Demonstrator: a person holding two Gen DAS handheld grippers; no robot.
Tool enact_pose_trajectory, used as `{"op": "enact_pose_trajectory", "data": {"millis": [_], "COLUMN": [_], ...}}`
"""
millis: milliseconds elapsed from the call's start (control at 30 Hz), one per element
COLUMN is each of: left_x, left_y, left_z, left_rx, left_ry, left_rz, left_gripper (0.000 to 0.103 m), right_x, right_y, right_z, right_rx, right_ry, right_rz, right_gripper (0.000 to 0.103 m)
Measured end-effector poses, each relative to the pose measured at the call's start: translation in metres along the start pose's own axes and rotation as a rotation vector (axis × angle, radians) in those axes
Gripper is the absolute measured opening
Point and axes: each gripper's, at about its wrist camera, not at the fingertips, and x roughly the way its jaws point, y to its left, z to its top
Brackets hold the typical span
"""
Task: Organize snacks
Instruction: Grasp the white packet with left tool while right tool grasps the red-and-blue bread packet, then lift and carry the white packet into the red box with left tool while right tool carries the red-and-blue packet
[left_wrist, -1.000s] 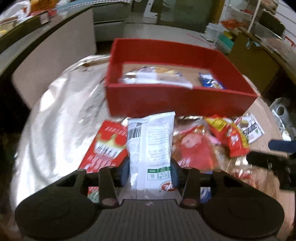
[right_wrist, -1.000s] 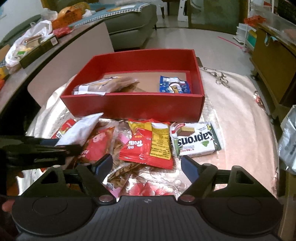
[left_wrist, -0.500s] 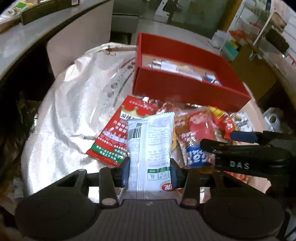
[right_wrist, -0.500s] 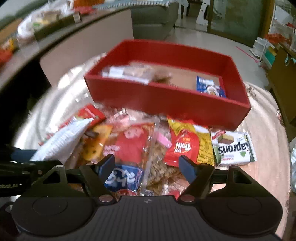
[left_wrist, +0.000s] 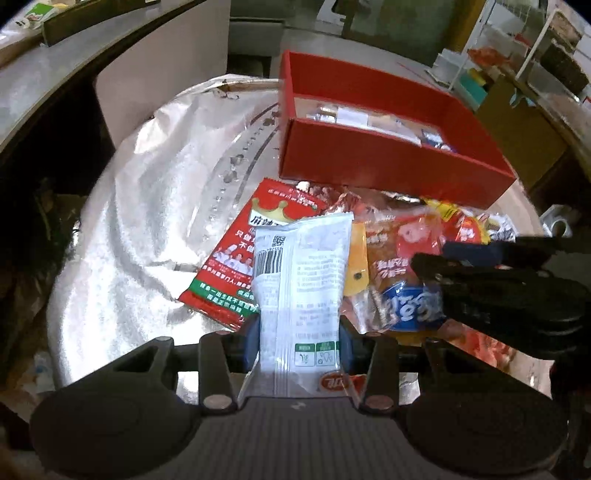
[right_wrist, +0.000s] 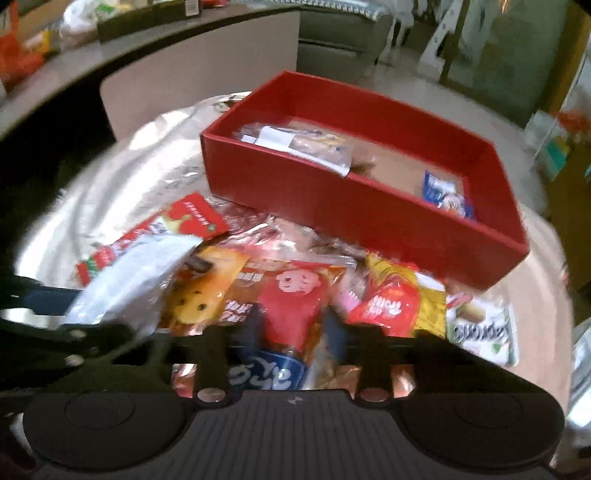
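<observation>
My left gripper (left_wrist: 299, 332) is shut on a white snack packet (left_wrist: 301, 280), held above the pile; the packet also shows in the right wrist view (right_wrist: 129, 269). My right gripper (right_wrist: 291, 328) has its jaws closed around a clear bag with a red cartoon face and blue label (right_wrist: 291, 302) in the pile; the bag shows in the left wrist view (left_wrist: 406, 258). The red box (right_wrist: 369, 210) stands behind the pile and holds a clear packet (right_wrist: 295, 140) and a blue packet (right_wrist: 443, 190). The box is at upper right in the left wrist view (left_wrist: 388, 170).
Loose snacks lie on a shiny tablecloth (left_wrist: 147, 206): a red crown packet (left_wrist: 251, 251), an orange packet (right_wrist: 207, 288), a red-yellow Trolli bag (right_wrist: 399, 302), a Napron wafer pack (right_wrist: 480, 332). A counter (right_wrist: 147, 44) curves at the left. A sofa (right_wrist: 340, 33) is behind.
My right gripper moved left and down onto the pile and closed from wide open onto the red-face bag. My left gripper drew back from the box, still holding the white packet.
</observation>
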Motion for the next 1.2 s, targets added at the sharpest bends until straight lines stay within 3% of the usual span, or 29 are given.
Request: {"op": "enact_pose_trajectory", "data": {"millis": [33, 200, 267, 333, 400, 433, 500, 667, 833, 900, 1000, 1100, 1200], "left_x": [-0.001, -0.008, -0.01, -0.012, -0.016, -0.017, -0.019, -0.019, -0.02, -0.02, -0.022, -0.02, -0.019], "left_y": [0.001, 0.003, 0.005, 0.007, 0.009, 0.01, 0.011, 0.01, 0.007, 0.007, 0.007, 0.007, 0.004], "left_z": [0.0, 0.001, 0.003, 0.004, 0.005, 0.006, 0.008, 0.009, 0.013, 0.014, 0.014, 0.014, 0.013], "left_rx": [-0.006, -0.027, -0.04, -0.049, -0.059, -0.063, -0.065, -0.057, -0.05, -0.052, -0.054, -0.057, -0.05], "left_ry": [-0.002, -0.022, -0.028, -0.038, -0.05, -0.055, -0.061, -0.054, -0.06, -0.061, -0.069, -0.067, -0.064], "left_rz": [-0.001, -0.003, -0.003, -0.007, -0.003, -0.001, -0.004, -0.024, -0.044, -0.049, -0.05, -0.048, -0.039], "left_gripper": [0.036, 0.036, 0.036, 0.036, 0.036, 0.036, 0.036, 0.036, 0.037, 0.037, 0.037, 0.037, 0.037], "right_x": [-0.003, -0.014, -0.013, -0.01, -0.006, -0.003, 0.007, 0.018, -0.001, -0.006, -0.014, -0.022, -0.022], "right_y": [-0.004, -0.02, -0.022, -0.018, -0.008, 0.001, 0.018, 0.028, 0.004, -0.002, -0.008, -0.018, -0.025], "right_z": [-0.002, -0.009, -0.008, -0.003, 0.003, 0.005, 0.007, 0.0, 0.001, -0.001, -0.006, -0.009, -0.01], "right_rx": [0.012, 0.073, 0.084, 0.094, 0.075, 0.051, 0.002, -0.052, 0.014, 0.031, 0.039, 0.059, 0.102], "right_ry": [0.0, 0.008, 0.009, 0.009, 0.012, 0.016, 0.03, 0.019, 0.02, 0.018, 0.008, -0.005, 0.004], "right_rz": [0.014, 0.025, 0.012, -0.014, -0.022, -0.029, -0.072, -0.114, -0.044, -0.028, -0.021, -0.003, 0.014], "right_gripper": [0.02, 0.023, 0.031, 0.052, 0.063, 0.076, 0.083, 0.069, 0.039, 0.034, 0.01, 0.011, 0.022]}}
